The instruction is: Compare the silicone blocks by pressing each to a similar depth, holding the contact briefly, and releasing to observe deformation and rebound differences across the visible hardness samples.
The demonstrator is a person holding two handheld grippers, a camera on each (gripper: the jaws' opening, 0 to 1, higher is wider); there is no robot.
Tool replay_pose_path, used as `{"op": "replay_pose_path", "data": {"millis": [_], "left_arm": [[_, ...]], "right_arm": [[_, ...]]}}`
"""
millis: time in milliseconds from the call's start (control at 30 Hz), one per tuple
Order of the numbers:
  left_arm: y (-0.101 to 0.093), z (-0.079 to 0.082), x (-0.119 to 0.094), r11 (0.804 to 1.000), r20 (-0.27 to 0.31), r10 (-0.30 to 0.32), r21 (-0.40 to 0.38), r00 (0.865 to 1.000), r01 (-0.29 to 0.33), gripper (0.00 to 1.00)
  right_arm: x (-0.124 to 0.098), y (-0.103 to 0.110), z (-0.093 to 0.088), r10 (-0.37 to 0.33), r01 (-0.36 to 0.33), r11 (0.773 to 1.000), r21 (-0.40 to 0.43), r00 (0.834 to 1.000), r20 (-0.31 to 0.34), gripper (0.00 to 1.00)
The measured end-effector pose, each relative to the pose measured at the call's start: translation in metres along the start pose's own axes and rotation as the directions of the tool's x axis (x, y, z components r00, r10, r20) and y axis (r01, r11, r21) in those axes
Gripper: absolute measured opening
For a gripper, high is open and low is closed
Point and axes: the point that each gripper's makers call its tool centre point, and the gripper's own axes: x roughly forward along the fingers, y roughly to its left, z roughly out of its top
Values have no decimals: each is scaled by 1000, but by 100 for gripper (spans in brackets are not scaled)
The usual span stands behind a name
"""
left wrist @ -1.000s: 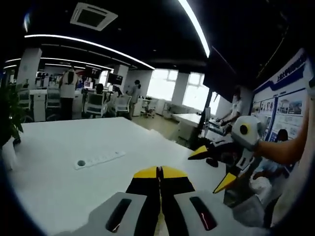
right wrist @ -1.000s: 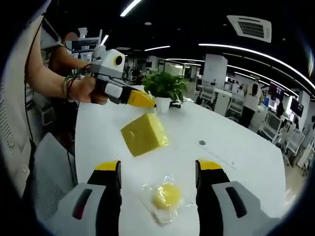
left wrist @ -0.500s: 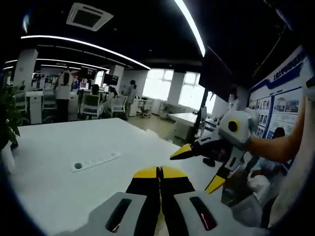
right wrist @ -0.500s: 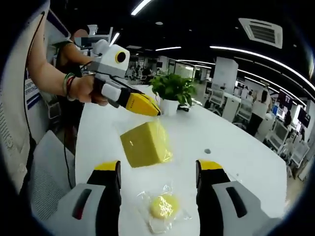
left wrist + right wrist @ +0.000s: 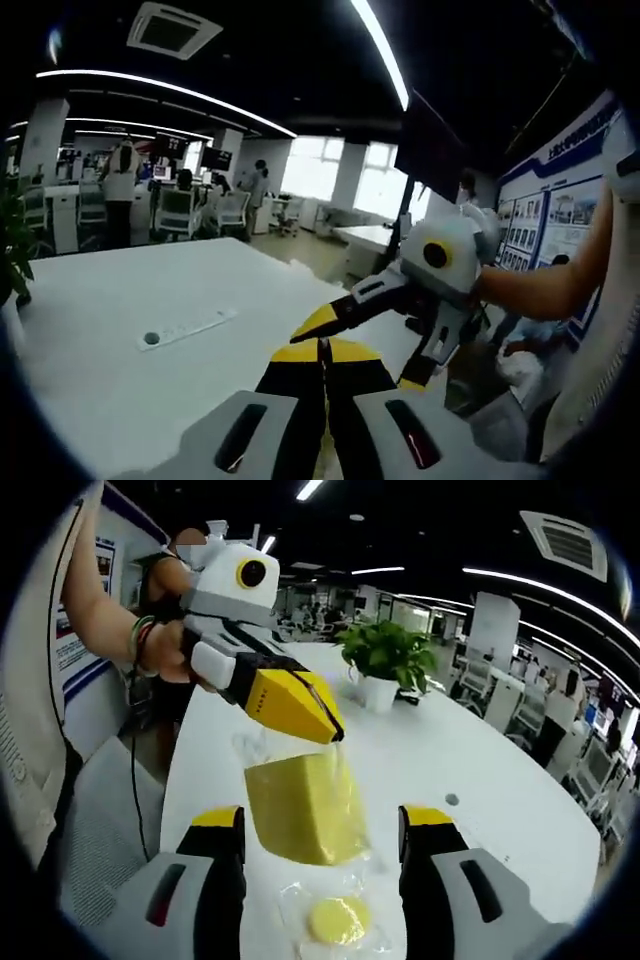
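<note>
While hanging over the white table, showing right gripper with jaws spread wide apart, nothing between them; left gripper with jaws pressed together. Seeing left gripper in the right gripper view coming in from upper left, tip sitting right at the top edge of the yellow silicone block, block wrapped in clear film and resting on the table just beyond the right jaws; cannot tell whether the tip is actually touching. Lying nearer the camera, between the right jaws: round yellow silicone puck in a clear bag, flat on the table. Seeing right gripper in the left gripper view crossing in from the right, just beside the left tips. Standing farther back on the table: potted plant in a white pot. Sitting flush in the tabletop: white power strip. Surrounding it all: open office, dark ceiling with long light strips, ceiling air vent, desks and chairs, people standing far back, bright windows, poster wall at right.
</note>
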Motion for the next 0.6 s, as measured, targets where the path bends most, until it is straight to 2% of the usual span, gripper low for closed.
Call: {"op": "replay_pose_path", "data": {"millis": [200,600], "left_arm": [[-2,1,2,1000,-4,-11,9,1000,11,0],[-10,1,3,999,-10,-48,7,999,48,0]], "right_arm": [[17,3,-1,67,-68,997,-27,997,-38,57],[38,11,-10,165,-167,986,-12,982,-88,52]]}}
